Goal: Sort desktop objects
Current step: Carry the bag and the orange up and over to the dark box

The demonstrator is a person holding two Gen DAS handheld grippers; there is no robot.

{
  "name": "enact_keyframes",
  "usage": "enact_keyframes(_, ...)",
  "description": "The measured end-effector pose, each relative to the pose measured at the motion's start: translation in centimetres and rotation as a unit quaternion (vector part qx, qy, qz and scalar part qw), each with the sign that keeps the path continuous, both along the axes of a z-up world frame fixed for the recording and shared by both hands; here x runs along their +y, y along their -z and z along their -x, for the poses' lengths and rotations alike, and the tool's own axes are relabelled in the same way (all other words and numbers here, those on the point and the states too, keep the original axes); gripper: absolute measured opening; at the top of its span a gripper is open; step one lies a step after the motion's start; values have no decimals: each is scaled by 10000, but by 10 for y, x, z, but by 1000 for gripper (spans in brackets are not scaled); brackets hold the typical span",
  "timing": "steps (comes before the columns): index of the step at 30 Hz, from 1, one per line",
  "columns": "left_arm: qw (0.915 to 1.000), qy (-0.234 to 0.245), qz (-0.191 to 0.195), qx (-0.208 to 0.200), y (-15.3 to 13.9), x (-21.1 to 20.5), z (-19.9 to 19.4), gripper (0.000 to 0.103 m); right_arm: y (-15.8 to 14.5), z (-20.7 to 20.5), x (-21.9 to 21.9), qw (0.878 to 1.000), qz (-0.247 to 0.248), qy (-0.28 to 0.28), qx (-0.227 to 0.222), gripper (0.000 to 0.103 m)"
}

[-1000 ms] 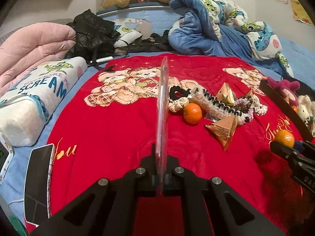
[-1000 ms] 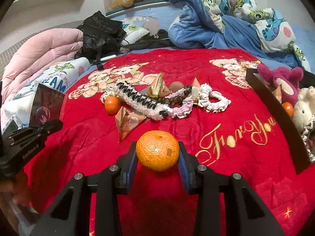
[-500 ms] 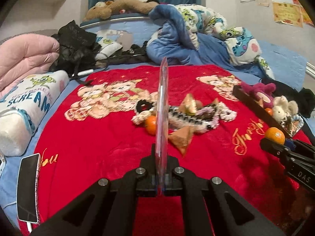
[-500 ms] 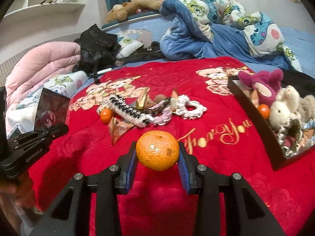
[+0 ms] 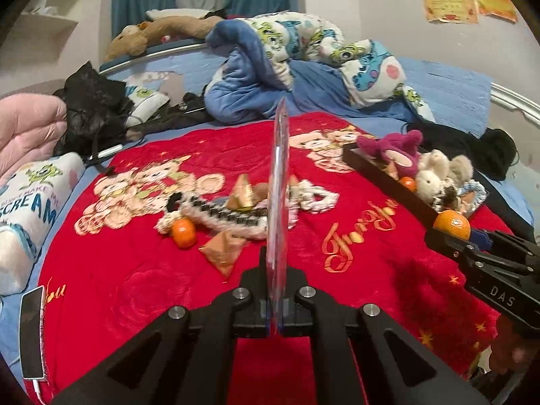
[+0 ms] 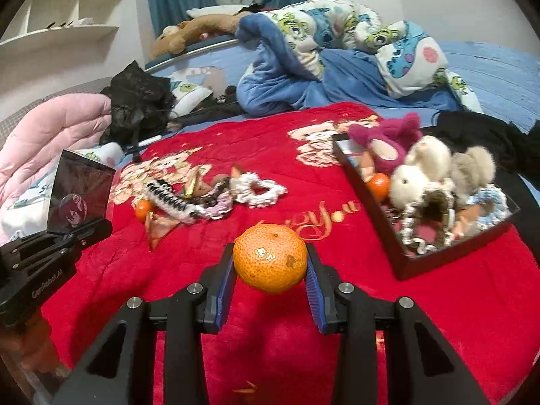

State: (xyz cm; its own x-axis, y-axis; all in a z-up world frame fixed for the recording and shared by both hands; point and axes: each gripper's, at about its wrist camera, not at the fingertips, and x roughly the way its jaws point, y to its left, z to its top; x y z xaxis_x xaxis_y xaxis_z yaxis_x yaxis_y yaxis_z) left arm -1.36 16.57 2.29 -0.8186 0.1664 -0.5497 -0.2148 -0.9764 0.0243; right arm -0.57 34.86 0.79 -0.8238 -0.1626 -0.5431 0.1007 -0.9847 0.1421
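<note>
My right gripper (image 6: pixel 270 270) is shut on an orange tangerine (image 6: pixel 270 257), held above the red blanket; it also shows in the left wrist view (image 5: pixel 451 224). My left gripper (image 5: pixel 277 298) is shut on a thin clear card sleeve (image 5: pixel 279 189), seen edge-on; in the right wrist view it shows as a dark card (image 6: pixel 79 190). A black tray (image 6: pixel 398 233) at the right holds plush toys (image 6: pixel 422 168) and a small tangerine (image 6: pixel 378 184). A pile of hair scrunchies and clips (image 6: pixel 216 195), gold wrapped packets (image 5: pixel 224 251) and another tangerine (image 5: pixel 183 233) lies mid-blanket.
A phone (image 5: pixel 32 334) lies at the blanket's left edge beside a "SCREAM" pillow (image 5: pixel 30 202). Pink quilt (image 6: pixel 44 135), black bag (image 6: pixel 138 101) and blue bedding (image 6: pixel 320 60) lie behind. Black clothing (image 6: pixel 472 135) lies beyond the tray.
Both grippers have swung to the right and risen, each keeping its hold. The tray with the plush toys has come further into both views.
</note>
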Motion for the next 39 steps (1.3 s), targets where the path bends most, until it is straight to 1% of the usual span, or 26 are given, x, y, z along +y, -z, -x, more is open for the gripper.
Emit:
enact_keyframes(12,9987,495,58,99,-5,67,-13,2,-4,-28,61,9984,104,535,133,37)
enact_keyframes(18,9965,815,63,174,-8,105,-22,2,0,-43,94,9963,61,852,118,37)
enact_keyframes(24,9936,1088,147,253,-6,141,-31,2,-1,-60,125,9932,93,1149,147,37)
enact_keyframes(27,9930,1167,60,195,-6,153,-31,2,-4,-70,137,9920,136,1235,212,37)
enact_keyframes(31,9918,1233,117,309,-10,174,-31,2,-5,-77,150,9905,119,1364,150,37)
enact_keyframes(34,9909,1305,75,321,-11,186,-28,2,-12,-77,158,9896,189,1416,142,37)
enact_keyframes(37,9903,1368,-114,197,-9,192,-23,2,-26,-74,165,9893,308,1372,388,37)
enact_keyframes(39,9897,1410,-135,185,-6,196,-22,2,-26,-72,169,9886,425,1389,404,37)
